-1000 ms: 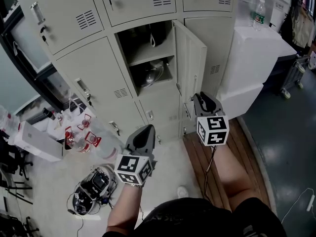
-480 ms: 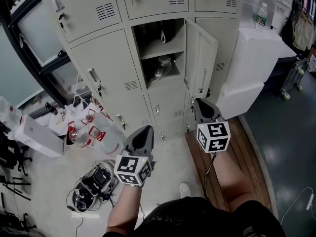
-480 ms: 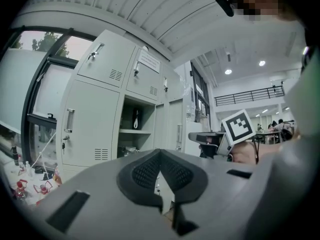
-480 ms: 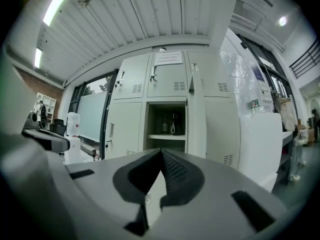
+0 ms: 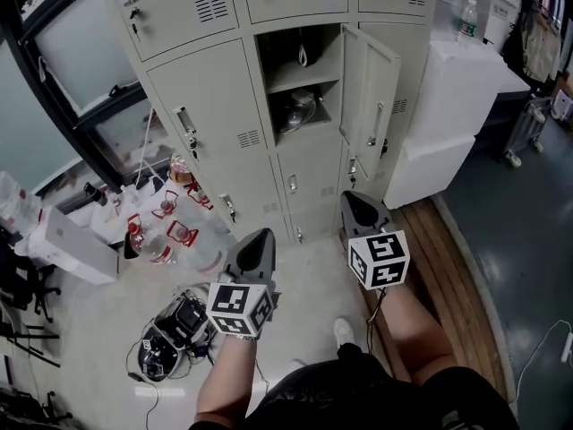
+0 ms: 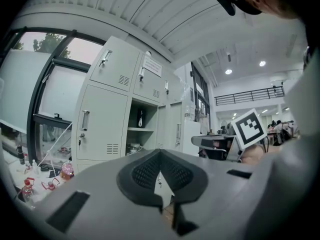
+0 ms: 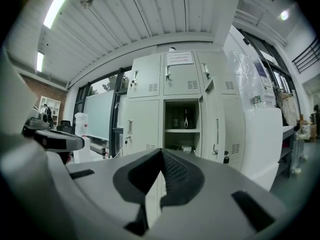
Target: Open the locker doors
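Closed locker door (image 5: 215, 97), left of the middle row: thin sheet metal, judged light, stiff, swung on hinges. Best taken at the vertical handle (image 5: 186, 122), which is small and likely slippery. Left gripper (image 5: 260, 236) is held closed, empty, well short of the lockers. Middle door (image 5: 372, 92) is already swung open. Right gripper (image 5: 351, 200) is likewise closed on nothing.

Matt beige painted-metal lockers (image 5: 210, 97), worn brown wood planking (image 5: 443, 249), smooth glossy dark floor (image 5: 528, 240); clear plastic bottle (image 5: 467, 18)
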The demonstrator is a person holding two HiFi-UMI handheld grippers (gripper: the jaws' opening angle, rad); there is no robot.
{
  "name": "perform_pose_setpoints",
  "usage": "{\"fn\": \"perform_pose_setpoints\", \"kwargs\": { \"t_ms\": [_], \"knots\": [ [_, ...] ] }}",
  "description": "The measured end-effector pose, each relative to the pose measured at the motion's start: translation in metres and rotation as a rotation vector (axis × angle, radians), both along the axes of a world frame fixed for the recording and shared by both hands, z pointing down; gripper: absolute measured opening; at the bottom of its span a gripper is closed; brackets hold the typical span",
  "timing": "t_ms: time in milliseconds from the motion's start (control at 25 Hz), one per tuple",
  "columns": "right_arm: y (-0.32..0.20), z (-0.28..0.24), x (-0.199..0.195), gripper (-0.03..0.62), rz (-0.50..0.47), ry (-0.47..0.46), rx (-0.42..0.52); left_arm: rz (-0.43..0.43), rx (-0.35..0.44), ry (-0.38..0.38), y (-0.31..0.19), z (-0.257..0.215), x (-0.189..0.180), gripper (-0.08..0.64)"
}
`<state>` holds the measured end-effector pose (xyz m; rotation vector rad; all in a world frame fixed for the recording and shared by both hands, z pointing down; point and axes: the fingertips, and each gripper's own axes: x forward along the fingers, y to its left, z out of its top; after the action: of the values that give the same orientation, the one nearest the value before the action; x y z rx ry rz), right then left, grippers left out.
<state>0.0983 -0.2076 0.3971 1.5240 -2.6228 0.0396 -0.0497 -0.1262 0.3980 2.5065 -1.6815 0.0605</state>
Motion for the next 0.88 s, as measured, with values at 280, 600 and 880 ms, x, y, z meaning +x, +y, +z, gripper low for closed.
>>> {"fn": "perform_pose_setpoints", "kwargs": {
  "t_ms": [280,600,880],
  "knots": [
    [0.041,0.000,-0.011,0.000,0.001,0.005,-0.002,0.001,0.014,-0.009,0.029,-0.004,-0.010,-0.002],
    [0.068,-0.006,-0.021,0.000,-0.004,-0.003,0.005,0.014,0.021,0.001,0.053,-0.010,-0.015,-0.002],
    [0.079,-0.006,-0.026,0.000,-0.007,-0.010,0.006,0.009,0.011,-0.001,0.063,-0.006,-0.022,-0.002]
  ]
}}
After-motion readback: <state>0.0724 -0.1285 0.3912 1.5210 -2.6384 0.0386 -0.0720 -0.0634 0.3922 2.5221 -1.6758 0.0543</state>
